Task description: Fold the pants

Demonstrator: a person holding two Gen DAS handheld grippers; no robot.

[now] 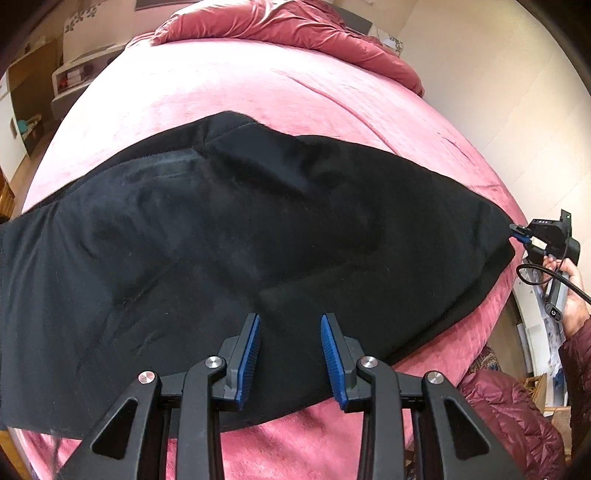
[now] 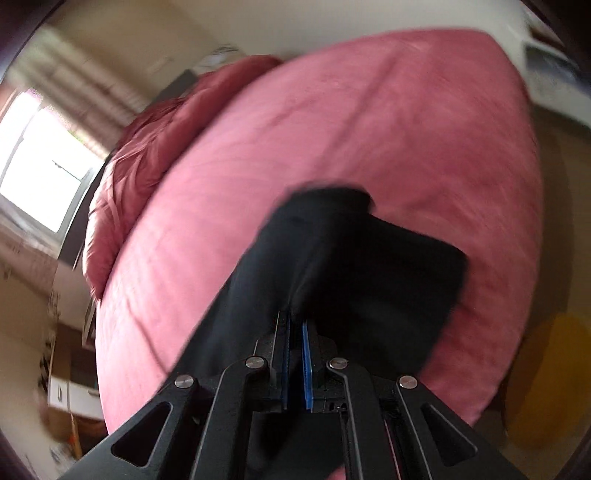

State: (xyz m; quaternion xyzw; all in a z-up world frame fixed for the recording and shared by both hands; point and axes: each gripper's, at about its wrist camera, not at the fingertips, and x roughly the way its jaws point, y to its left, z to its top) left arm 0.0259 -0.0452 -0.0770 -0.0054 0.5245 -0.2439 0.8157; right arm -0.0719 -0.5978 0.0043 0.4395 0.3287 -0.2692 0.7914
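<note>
We see the black soft-fabric pants (image 1: 229, 236) spread wide across the pink plush bed cover (image 1: 229, 88), lying flat in broad folds with one seam running near their far edge. Our left gripper (image 1: 290, 360) hangs just above the near edge of the pants, its blue-padded fingers (image 1: 250, 354) spread apart with only cloth and air between them; they hold nothing. At the right-hand tip of the pants, our right gripper (image 1: 519, 230) has its fingers pressed together on a corner of the cloth, pinching it, and the pants draw to a point there. A hand (image 1: 572, 295) in a dark red quilted sleeve (image 1: 576, 369) grips that tool's handle, off the right edge of the pants.

From the right wrist view, which is blurred, the right gripper (image 2: 295, 354) shows its blue pads (image 2: 306, 365) nearly meeting with the black pants (image 2: 332, 258) gathered between them, and the cloth stretches away over the pink bed cover (image 2: 369, 129). Beyond the far edge of the pants, a crumpled darker red duvet (image 1: 295, 26) is heaped at the head of the bed.
</note>
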